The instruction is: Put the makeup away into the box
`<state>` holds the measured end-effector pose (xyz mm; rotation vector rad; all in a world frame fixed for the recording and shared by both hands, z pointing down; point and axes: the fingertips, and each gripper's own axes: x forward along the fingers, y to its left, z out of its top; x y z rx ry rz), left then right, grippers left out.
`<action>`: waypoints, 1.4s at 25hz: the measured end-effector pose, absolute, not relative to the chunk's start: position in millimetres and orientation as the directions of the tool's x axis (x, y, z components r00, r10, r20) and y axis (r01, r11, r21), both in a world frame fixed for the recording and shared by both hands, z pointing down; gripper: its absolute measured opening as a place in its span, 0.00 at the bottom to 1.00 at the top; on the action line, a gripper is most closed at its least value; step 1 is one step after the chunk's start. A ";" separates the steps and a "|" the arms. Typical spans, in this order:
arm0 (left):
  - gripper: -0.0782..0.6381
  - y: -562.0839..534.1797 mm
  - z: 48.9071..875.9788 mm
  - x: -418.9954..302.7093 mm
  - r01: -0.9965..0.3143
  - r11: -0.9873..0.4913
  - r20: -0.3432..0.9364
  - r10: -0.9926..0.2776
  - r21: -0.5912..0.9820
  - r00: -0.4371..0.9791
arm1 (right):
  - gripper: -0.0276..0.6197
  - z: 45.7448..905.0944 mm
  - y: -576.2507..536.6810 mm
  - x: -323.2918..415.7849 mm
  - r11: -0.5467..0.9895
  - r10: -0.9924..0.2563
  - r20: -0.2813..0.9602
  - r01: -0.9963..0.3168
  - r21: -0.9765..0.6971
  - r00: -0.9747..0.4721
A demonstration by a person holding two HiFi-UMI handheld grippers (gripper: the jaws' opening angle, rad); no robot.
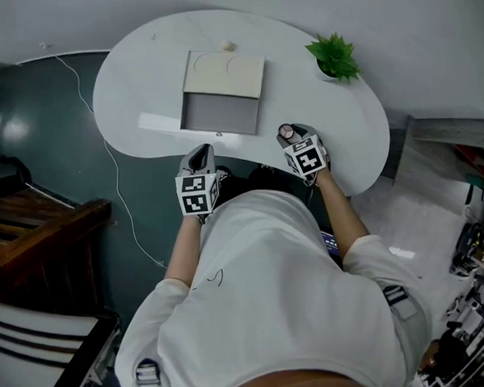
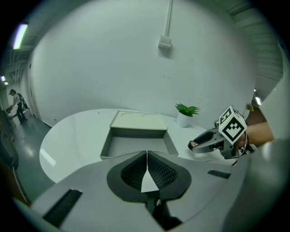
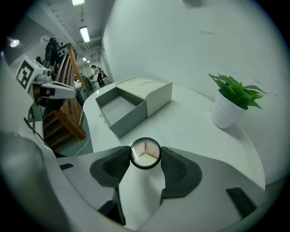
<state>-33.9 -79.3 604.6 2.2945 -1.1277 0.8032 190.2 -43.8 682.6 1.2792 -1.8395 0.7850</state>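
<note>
Nearest, short of the open box [image 1: 220, 113], the left gripper [image 2: 147, 163] has its jaws pressed together on nothing, while off the box's right front corner the right gripper [image 3: 145, 157] pinches the round compact [image 3: 145, 152] across its rim, probably light, stiff, slick and breakable.

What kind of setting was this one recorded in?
Probably a staged corner of a workshop or lab hall, not a home. A curved white table with a box and a potted plant stands by a bare wall, with wooden stairs and ceiling strip lights nearby.
</note>
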 end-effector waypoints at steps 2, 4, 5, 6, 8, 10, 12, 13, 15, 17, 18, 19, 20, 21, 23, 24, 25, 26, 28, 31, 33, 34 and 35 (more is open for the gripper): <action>0.14 -83.7 598.7 -26.9 -0.807 -0.572 0.660 -0.550 0.149 0.512 | 0.37 669.8 -49.3 193.8 0.279 -0.528 0.821 -0.957 -0.075 -0.218; 0.14 -88.4 591.5 -20.1 -0.796 -0.584 0.644 -0.551 0.157 0.531 | 0.37 656.8 -54.0 197.0 0.247 -0.566 0.795 -0.965 -0.091 -0.220; 0.14 -91.3 587.2 -17.0 -0.791 -0.591 0.635 -0.551 0.160 0.541 | 0.37 649.8 -56.5 198.2 0.233 -0.585 0.781 -0.967 -0.099 -0.221; 0.14 -94.5 582.5 -14.1 -0.785 -0.598 0.626 -0.553 0.162 0.550 | 0.37 642.4 -59.1 199.3 0.221 -0.604 0.766 -0.970 -0.105 -0.221; 0.14 -101.0 572.9 -8.4 -0.774 -0.612 0.607 -0.556 0.165 0.568 | 0.37 626.7 -63.5 201.5 0.200 -0.641 0.736 -0.973 -0.115 -0.219; 0.14 -107.4 563.7 -1.9 -0.763 -0.625 0.587 -0.559 0.166 0.585 | 0.37 611.1 -66.5 203.8 0.183 -0.672 0.707 -0.975 -0.126 -0.218; 0.14 -113.1 554.7 4.7 -0.752 -0.637 0.567 -0.562 0.166 0.602 | 0.37 595.7 -68.7 204.7 0.171 -0.698 0.680 -0.974 -0.148 -0.225; 0.14 -115.6 549.9 7.5 -0.747 -0.643 0.557 -0.564 0.167 0.610 | 0.37 587.6 -69.8 204.5 0.167 -0.710 0.665 -0.973 -0.159 -0.230; 0.14 -120.0 539.8 12.6 -0.737 -0.655 0.537 -0.566 0.168 0.625 | 0.37 571.0 -72.5 204.5 0.164 -0.736 0.636 -0.973 -0.164 -0.232; 0.14 -124.1 531.0 18.5 -0.728 -0.666 0.520 -0.568 0.166 0.638 | 0.37 554.8 -76.0 206.5 0.165 -0.761 0.608 -0.974 -0.154 -0.225; 0.14 -125.9 527.8 21.0 -0.724 -0.671 0.514 -0.568 0.162 0.642 | 0.37 547.7 -77.8 207.5 0.166 -0.772 0.595 -0.975 -0.150 -0.223; 0.14 -127.3 525.5 22.8 -0.720 -0.676 0.510 -0.569 0.157 0.645 | 0.37 541.8 -79.4 207.8 0.167 -0.781 0.584 -0.975 -0.148 -0.223; 0.14 -128.4 524.0 23.8 -0.718 -0.680 0.509 -0.570 0.148 0.645 | 0.37 537.1 -80.9 207.5 0.170 -0.787 0.575 -0.975 -0.146 -0.223; 0.14 -129.3 523.2 24.1 -0.716 -0.684 0.507 -0.572 0.139 0.645 | 0.37 534.0 -82.2 206.6 0.173 -0.791 0.569 -0.974 -0.145 -0.225; 0.14 -130.4 522.4 23.1 -0.717 -0.685 0.505 -0.577 0.129 0.642 | 0.37 531.2 -84.3 204.5 0.181 -0.794 0.564 -0.973 -0.140 -0.229; 0.14 -130.5 522.2 21.9 -0.719 -0.682 0.504 -0.579 0.131 0.641 | 0.37 530.8 -85.1 203.3 0.184 -0.793 0.563 -0.973 -0.140 -0.231; 0.14 -130.4 522.1 20.2 -0.722 -0.679 0.504 -0.581 0.133 0.639 | 0.37 530.9 -86.0 201.9 0.188 -0.792 0.563 -0.972 -0.142 -0.236; 0.14 -130.3 522.2 18.2 -0.726 -0.675 0.504 -0.584 0.134 0.636 | 0.37 531.3 -87.3 200.2 0.192 -0.790 0.563 -0.970 -0.148 -0.242; 0.14 -130.6 523.3 12.9 -0.735 -0.665 0.506 -0.592 0.134 0.628 | 0.37 532.4 -91.0 195.6 0.203 -0.785 0.562 -0.966 -0.160 -0.258; 0.14 -129.6 526.2 2.3 -0.756 -0.640 0.508 -0.610 0.138 0.608 | 0.37 534.3 -96.2 186.2 0.236 -0.774 0.565 -0.958 -0.161 -0.285; 0.14 -128.8 527.4 -5.8 -0.773 -0.620 0.512 -0.623 0.138 0.591 | 0.37 535.2 -100.5 178.9 0.263 -0.764 0.568 -0.952 -0.159 -0.306; 0.14 -128.5 527.7 -10.5 -0.782 -0.608 0.513 -0.631 0.138 0.582 | 0.37 535.6 -102.9 174.8 0.276 -0.759 0.569 -0.948 -0.159 -0.317; 0.14 -128.2 528.0 -15.6 -0.791 -0.596 0.513 -0.640 0.137 0.572 | 0.37 536.0 -105.4 170.2 0.290 -0.754 0.569 -0.944 -0.159 -0.328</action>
